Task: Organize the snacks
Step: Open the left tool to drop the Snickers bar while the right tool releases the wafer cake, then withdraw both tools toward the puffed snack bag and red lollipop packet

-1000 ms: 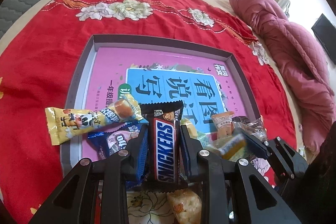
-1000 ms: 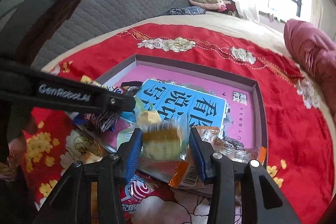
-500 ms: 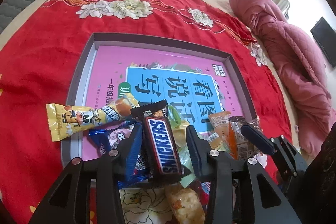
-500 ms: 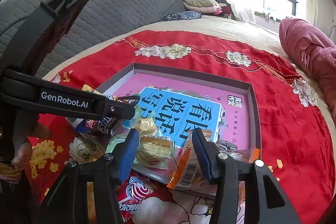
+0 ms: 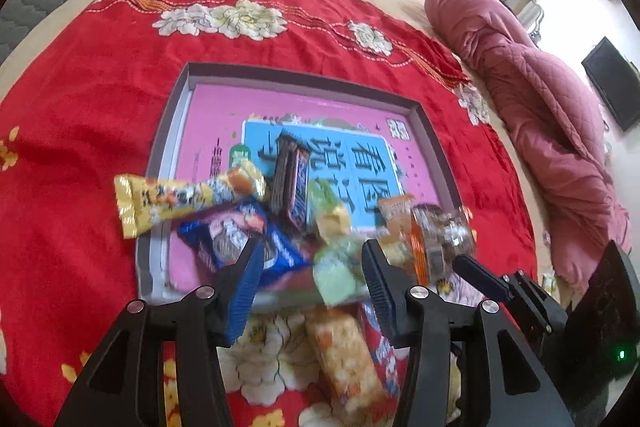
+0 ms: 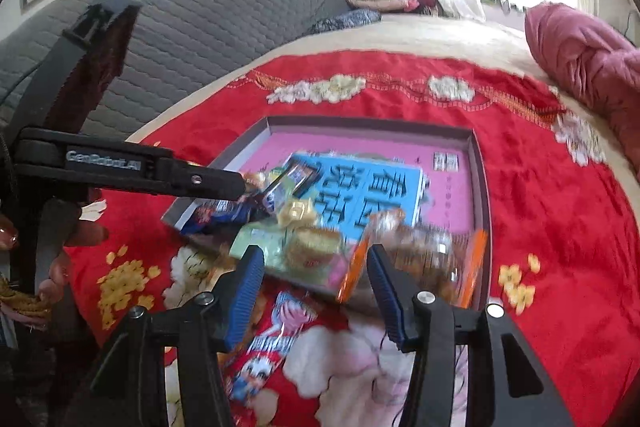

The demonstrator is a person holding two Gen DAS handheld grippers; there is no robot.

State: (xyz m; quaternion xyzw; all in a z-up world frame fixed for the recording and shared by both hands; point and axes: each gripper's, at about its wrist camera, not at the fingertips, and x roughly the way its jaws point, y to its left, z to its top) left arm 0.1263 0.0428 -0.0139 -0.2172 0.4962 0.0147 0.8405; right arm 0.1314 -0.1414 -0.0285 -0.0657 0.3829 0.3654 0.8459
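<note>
A grey-rimmed box with a pink and blue book inside lies on the red blanket. In its near end sit the Snickers bar, a yellow packet across the rim, a blue Oreo packet and a green packet. My left gripper hovers over that near edge, its jaws opening, with nothing gripped. My right gripper stands open just short of the small cake packet, which rests in the box beside an orange-edged clear packet.
A rice cracker packet and a red packet lie on the blanket before the box. A pink quilt is heaped at the right. A grey padded headboard stands behind. A person's hand holds the left gripper's handle.
The left gripper let go of the Snickers bar, which now lies in the box. The right gripper released the cake packet. Both grippers opened and drew back and up.
</note>
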